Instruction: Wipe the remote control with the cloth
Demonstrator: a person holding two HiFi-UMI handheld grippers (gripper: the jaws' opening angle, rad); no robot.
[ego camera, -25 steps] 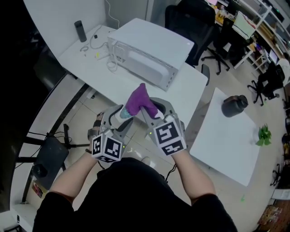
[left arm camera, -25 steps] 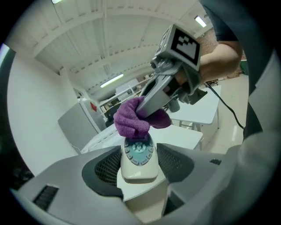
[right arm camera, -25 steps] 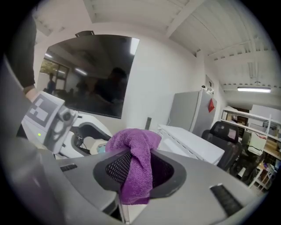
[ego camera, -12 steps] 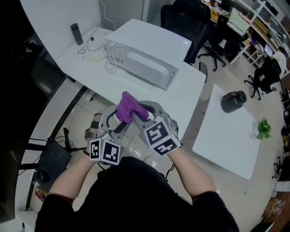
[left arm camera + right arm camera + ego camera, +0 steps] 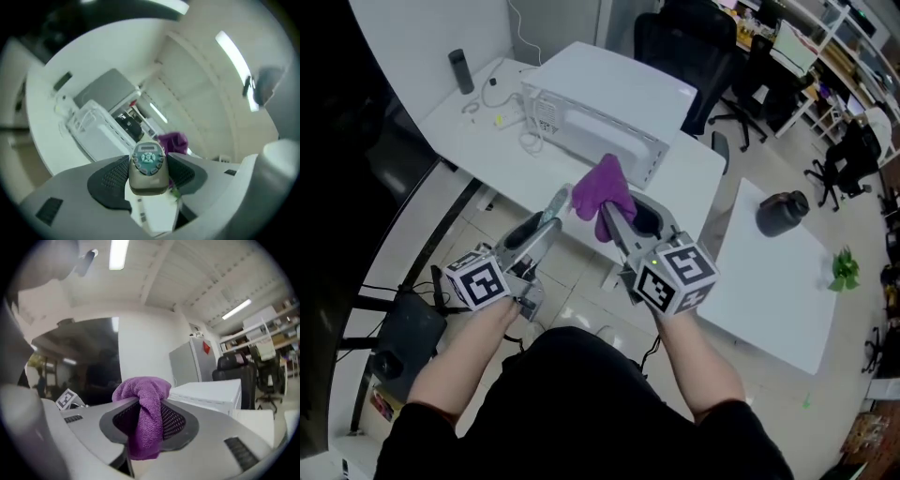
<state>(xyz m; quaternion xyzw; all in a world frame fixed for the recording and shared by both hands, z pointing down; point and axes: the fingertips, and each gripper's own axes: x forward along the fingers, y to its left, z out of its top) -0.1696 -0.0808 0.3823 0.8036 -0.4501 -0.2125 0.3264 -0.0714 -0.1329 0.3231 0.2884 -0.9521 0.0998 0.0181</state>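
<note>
My left gripper (image 5: 546, 217) (image 5: 148, 169) is shut on a grey remote control (image 5: 148, 166) (image 5: 549, 209) with teal buttons, held in the air in front of the person, its button face turned toward the gripper's camera. The right gripper (image 5: 617, 217) (image 5: 145, 420) is shut on a bunched purple cloth (image 5: 602, 190) (image 5: 144, 418), which sticks out past the jaws. In the head view the cloth sits just right of the remote's far end, a small gap between them. In the left gripper view the purple cloth (image 5: 172, 140) shows behind the remote.
A white table (image 5: 497, 150) lies ahead with a white box-shaped machine (image 5: 605, 108), cables (image 5: 502, 94) and a dark cylinder (image 5: 460, 70). To the right, another white table (image 5: 778, 291) holds a dark jug (image 5: 783, 212). Office chairs (image 5: 694, 47) stand beyond, and a small green plant (image 5: 844, 269) shows at far right.
Both grippers have parted and swung outward, the left one to the left and the right one to the right. The cloth has come off the remote and now sits higher, to its right.
</note>
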